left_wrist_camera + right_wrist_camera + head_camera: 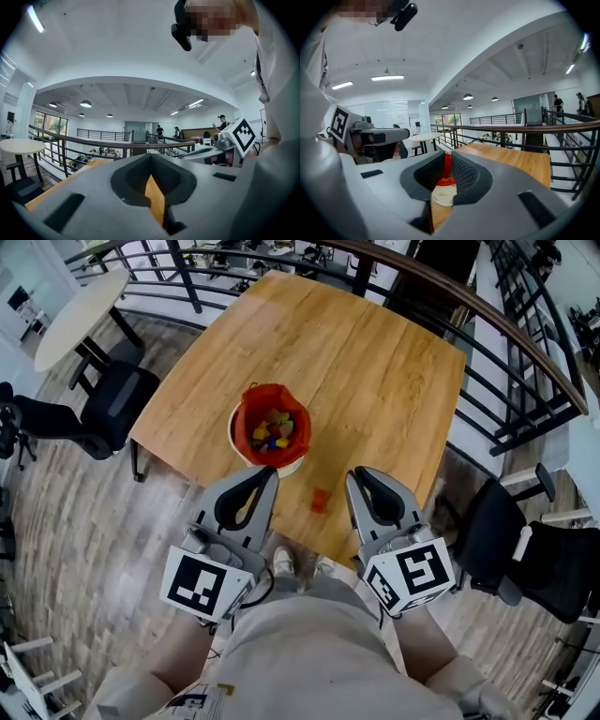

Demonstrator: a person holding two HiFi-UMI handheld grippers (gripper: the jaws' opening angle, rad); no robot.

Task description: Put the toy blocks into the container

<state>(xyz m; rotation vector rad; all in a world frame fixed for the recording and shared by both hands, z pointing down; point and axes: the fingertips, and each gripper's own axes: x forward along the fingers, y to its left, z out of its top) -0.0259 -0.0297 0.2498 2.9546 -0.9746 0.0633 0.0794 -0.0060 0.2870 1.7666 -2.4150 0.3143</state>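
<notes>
A white container (284, 467) lined with a red bag stands on the wooden table (375, 371), and several coloured toy blocks (272, 432) lie inside it. One red block (320, 501) lies on the table near the front edge, between my two grippers. My left gripper (270, 474) hangs just in front of the container, shut and empty. My right gripper (357, 476) is to the right of the red block, shut with nothing in it. In the right gripper view, the container (442, 196) shows through the slit of the right gripper (446, 157). The left gripper (151, 158) shows only table behind it.
A black chair (117, 404) stands left of the table and another (525, 554) at the right. A round white table (80, 306) is at the far left. A railing (525, 343) runs behind the table. The person's body fills the bottom of the head view.
</notes>
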